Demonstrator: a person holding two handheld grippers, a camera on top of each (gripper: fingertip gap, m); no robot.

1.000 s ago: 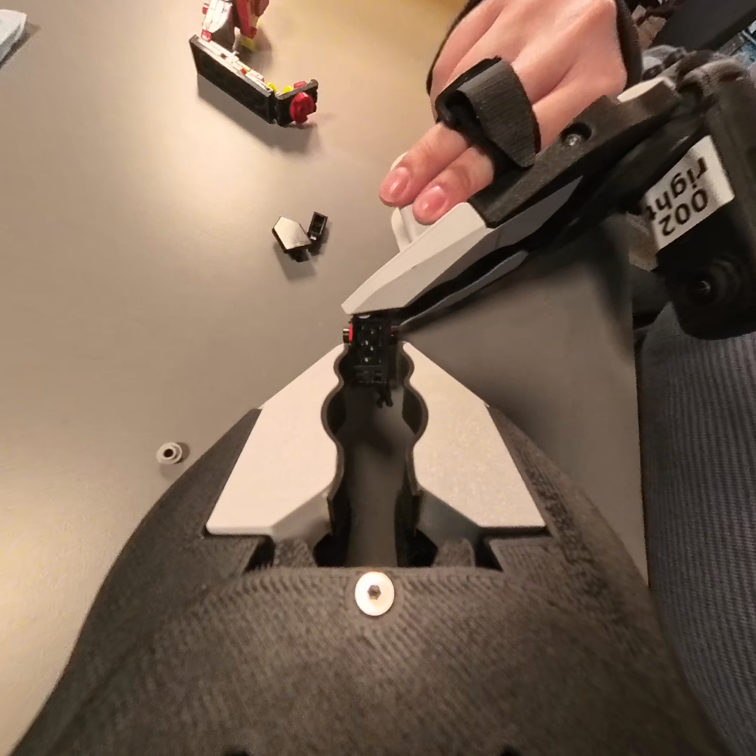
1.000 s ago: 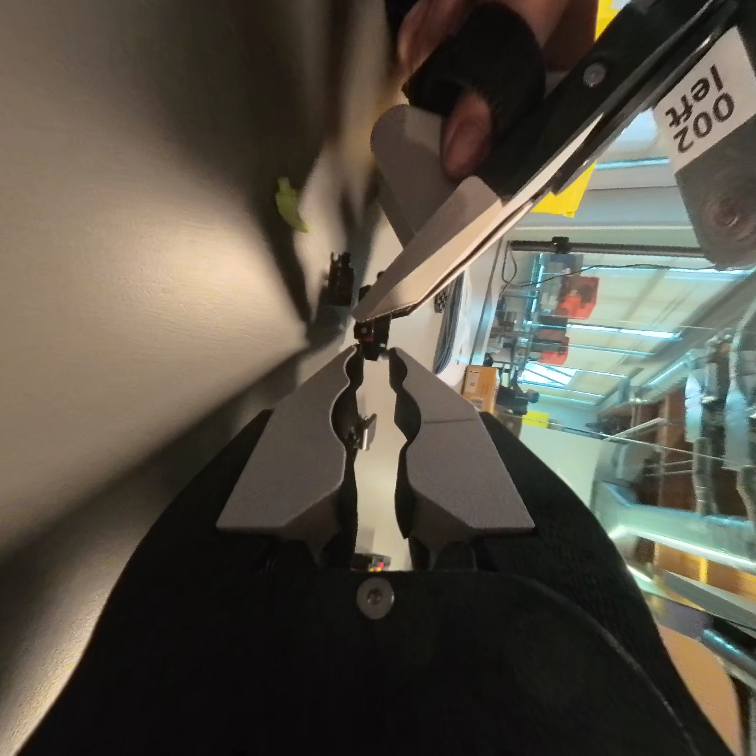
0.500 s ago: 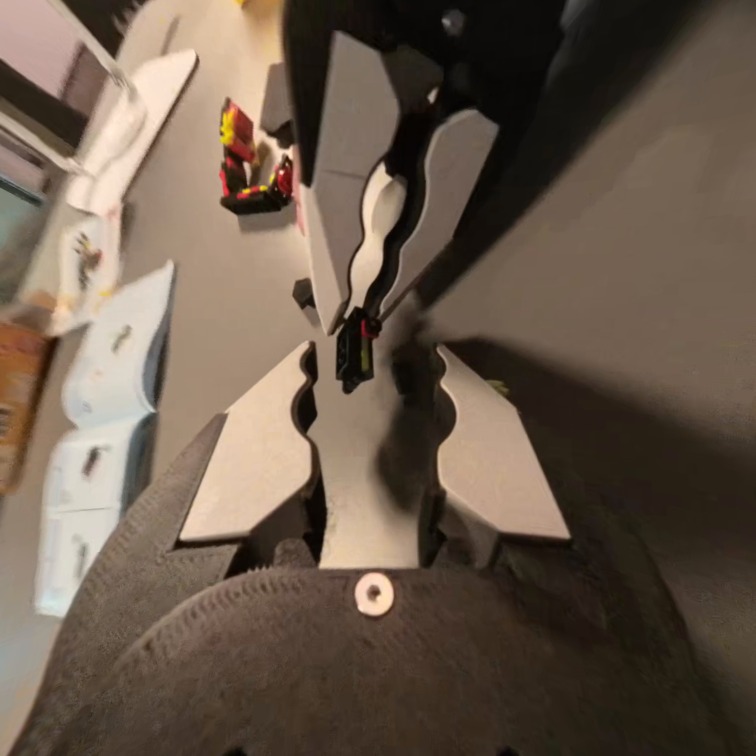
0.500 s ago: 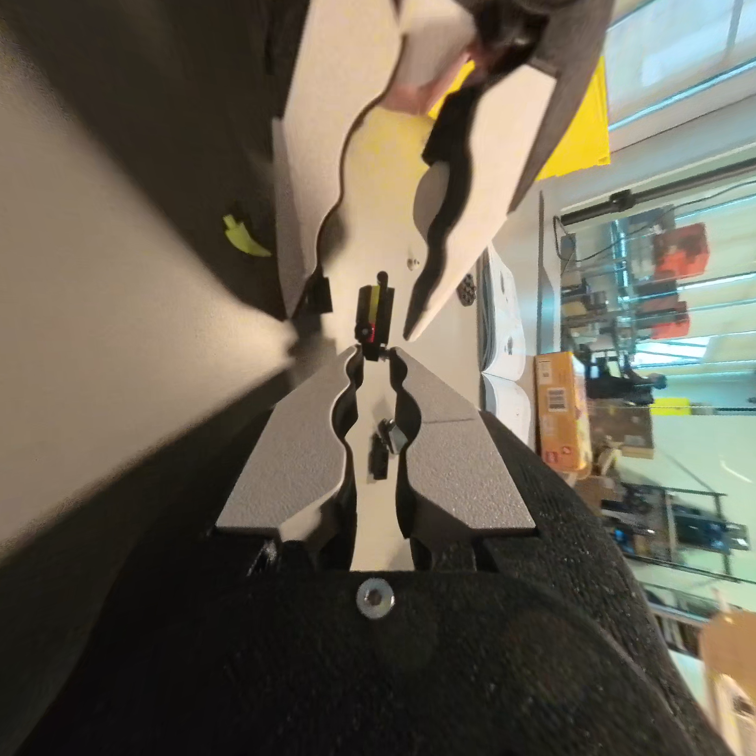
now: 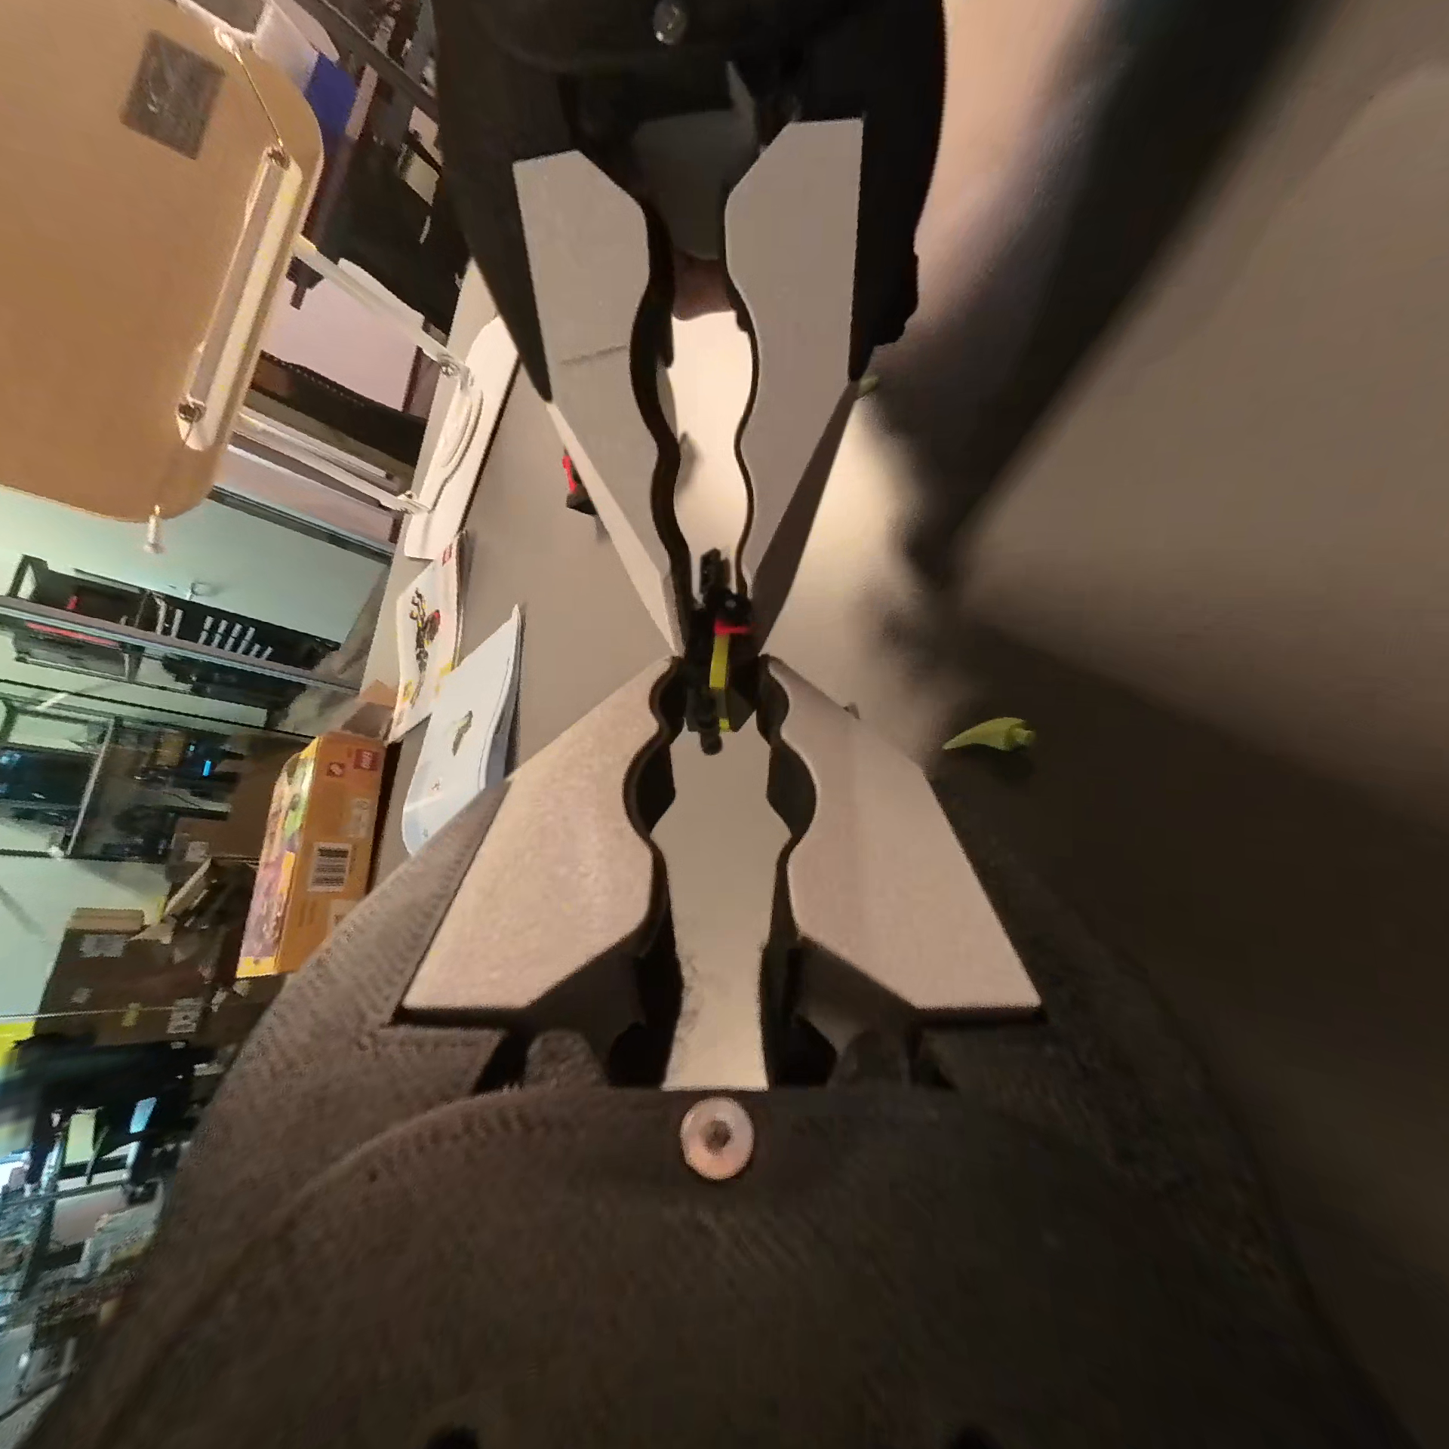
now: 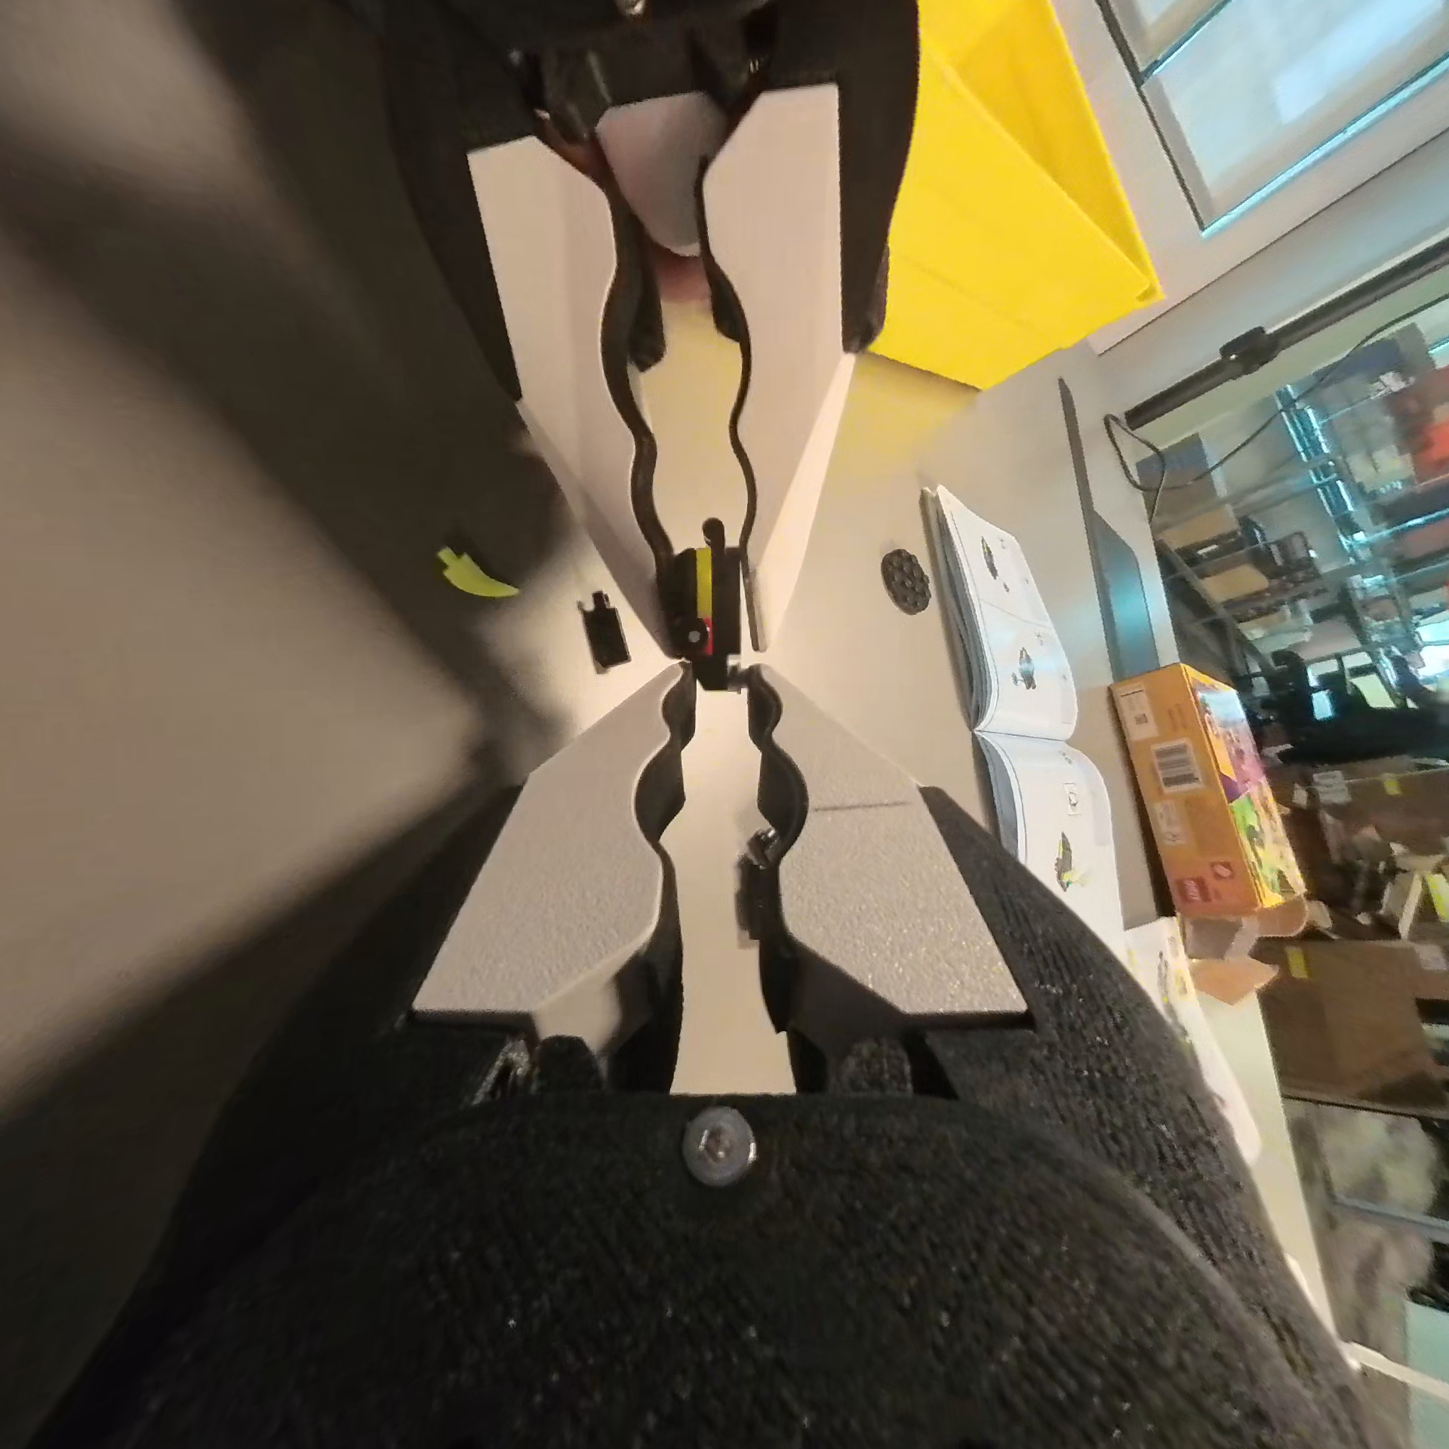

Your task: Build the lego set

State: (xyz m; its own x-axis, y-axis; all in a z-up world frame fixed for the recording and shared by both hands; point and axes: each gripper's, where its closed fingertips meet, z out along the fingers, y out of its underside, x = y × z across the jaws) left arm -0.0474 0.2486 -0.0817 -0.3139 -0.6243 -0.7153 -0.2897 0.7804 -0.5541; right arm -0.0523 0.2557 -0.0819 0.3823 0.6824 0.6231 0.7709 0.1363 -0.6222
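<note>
The two grippers meet tip to tip above the table. Between them is a small black lego assembly (image 5: pixel 715 682) with a lime stripe and a red bit; it also shows in the right wrist view (image 6: pixel 700 600). My left gripper (image 5: pixel 721 666) is shut on one end of it. In the right wrist view the left gripper (image 6: pixel 709 647) comes in from the top with the assembly between its pads. My right gripper (image 6: pixel 717 686) is shut on the assembly's black lower end. It enters the left wrist view (image 5: pixel 717 627) from the top.
A lime claw piece (image 6: pixel 470 580) and a small black piece (image 6: pixel 604 637) lie on the table (image 6: pixel 862 549); the claw (image 5: pixel 992 735) shows in both views. A black round plate (image 6: pixel 906 584), open instruction booklets (image 6: pixel 1011 627), an orange box (image 6: pixel 1207 792) and a yellow bin (image 6: pixel 1004 235) stand to the right. Only a small space, under 4 cm, lies between the two pairs of fingers.
My left gripper let go of the assembly, opened wide, swung round to face the right gripper and closed on the assembly again. My right gripper kept its hold throughout.
</note>
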